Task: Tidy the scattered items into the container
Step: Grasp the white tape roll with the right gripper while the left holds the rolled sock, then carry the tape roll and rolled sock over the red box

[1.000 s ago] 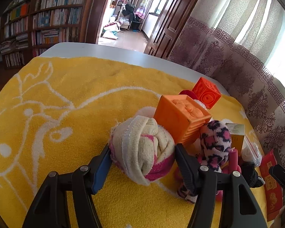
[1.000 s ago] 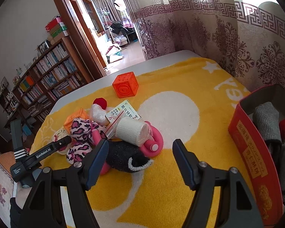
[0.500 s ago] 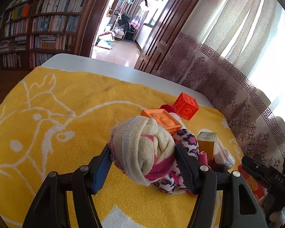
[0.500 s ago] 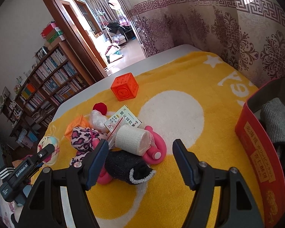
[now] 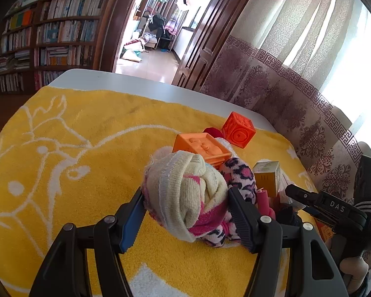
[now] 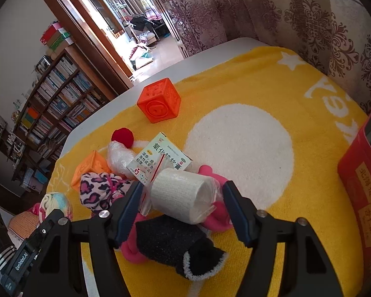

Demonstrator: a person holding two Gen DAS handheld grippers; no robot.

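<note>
Left gripper (image 5: 185,205) up with the rolled cream-and-pink knitted sock (image 5: 188,193); right gripper (image 6: 180,204) closing in.
Sock clamped between the left pads, lifted over the yellow towel (image 5: 86,133); right jaws narrowing around the white gauze roll (image 6: 183,194), pads not yet pressing; red cardboard box (image 6: 361,180) waits at right, well apart.

Rolled cream-pink sock (image 5: 188,193), white bandage roll (image 6: 183,195), red box (image 6: 361,173)
</note>
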